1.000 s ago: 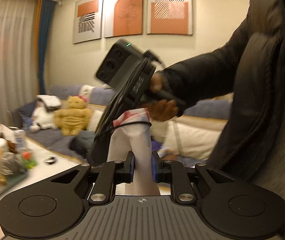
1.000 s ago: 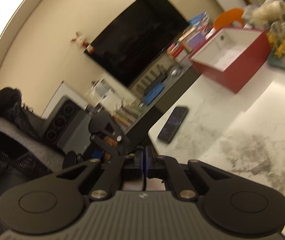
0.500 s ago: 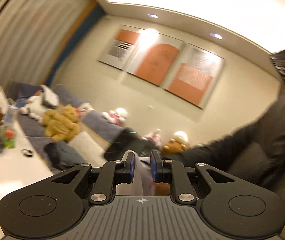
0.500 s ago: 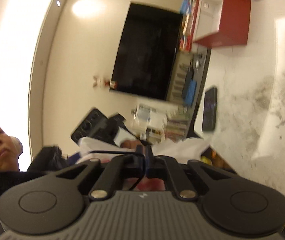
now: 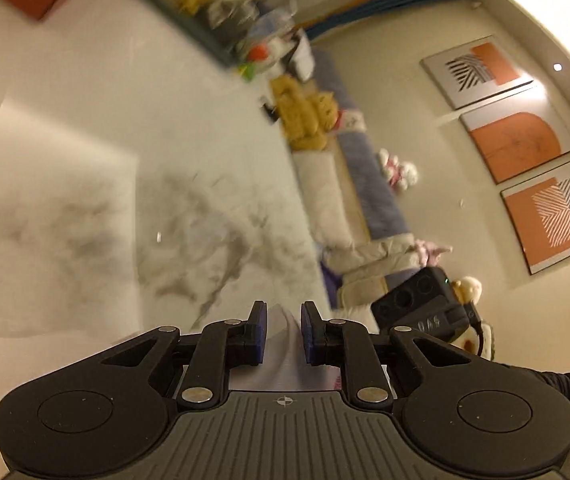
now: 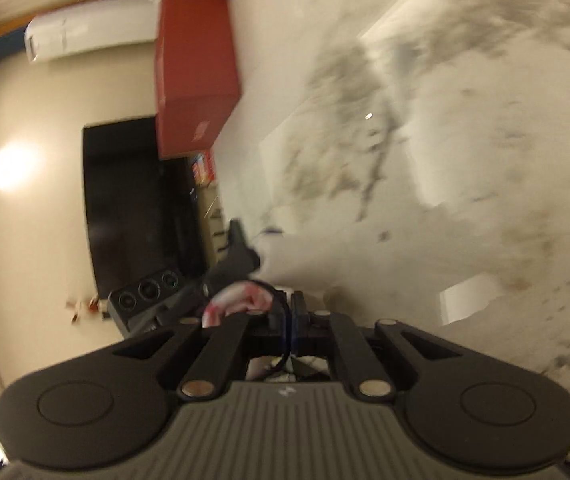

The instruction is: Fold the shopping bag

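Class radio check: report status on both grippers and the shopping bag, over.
Left gripper clamped on bag. Right gripper shut on its edge. Marble table ahead clear.

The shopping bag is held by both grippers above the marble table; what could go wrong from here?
1. The left gripper holds only a narrow fold of the shopping bag; it may slip out.
2. The right gripper is shut on a thin black handle cord, which could pull free.
3. The red box stands on the table and may crowd the bag when laid flat.
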